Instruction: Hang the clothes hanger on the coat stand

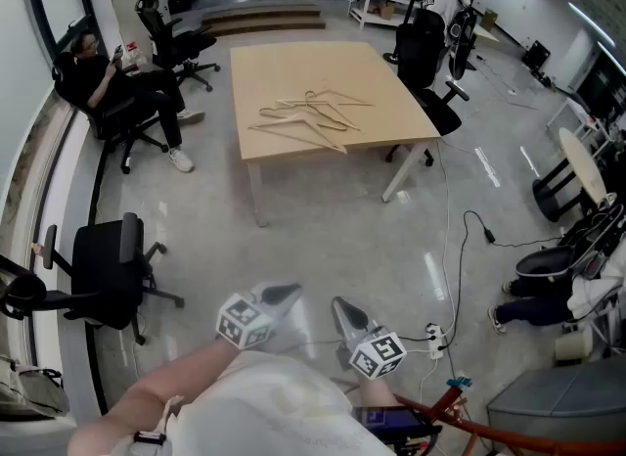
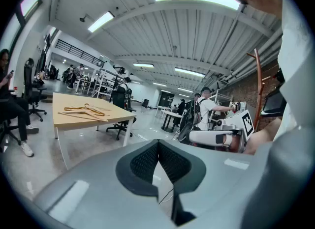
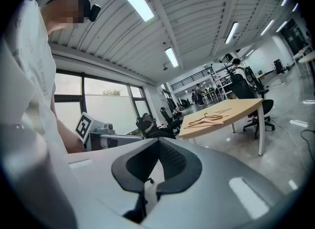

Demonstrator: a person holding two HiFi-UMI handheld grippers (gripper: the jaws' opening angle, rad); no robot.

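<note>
Nearest me, my left claw (image 1: 287,293) and right claw (image 1: 339,304) are both closed tight, holding nothing; the wooden clothes hangers (image 1: 308,116) lie well ahead of them on the bench (image 1: 391,92).

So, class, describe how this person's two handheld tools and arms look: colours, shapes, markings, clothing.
The left tool and the right tool are smooth, light grey shells that taper to narrow tips. Inside, they are lined with black ribbed pads. Each carries a white cube with black square markers. The person wears a white short-sleeved top, and the forearms are bare.
</note>
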